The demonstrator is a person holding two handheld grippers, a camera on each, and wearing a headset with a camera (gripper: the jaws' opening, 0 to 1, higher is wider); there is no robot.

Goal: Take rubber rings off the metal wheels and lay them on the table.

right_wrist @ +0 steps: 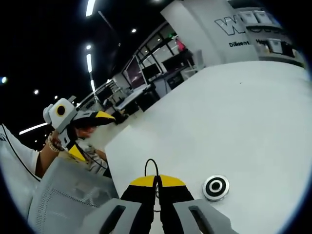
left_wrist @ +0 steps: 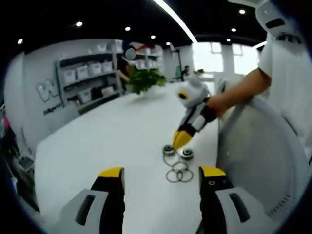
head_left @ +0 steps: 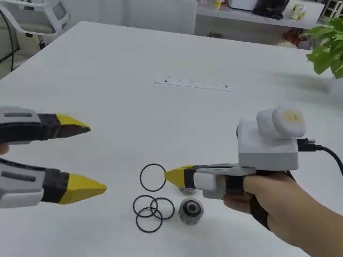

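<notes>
Four rubber rings (head_left: 153, 210), white table (head_left: 134, 80), wall shelves (left_wrist: 87, 78)

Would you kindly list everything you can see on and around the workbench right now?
Table: one, white, beneath everything.
Loose rubber rings: three, black, overlapping, near edge.
Lone rubber ring: one, black, apparently pinched by right gripper.
Metal wheels: two, silver, beside rings; one partly behind gripper.
Flat strip: one, white, mid-table.
Plant: one, green, far right.
Chair: one, white, far left.
Left gripper: one, yellow-tipped, open, left.
Right gripper: one, yellow-tipped, shut, right.
Hand: one, holding right gripper.
</notes>
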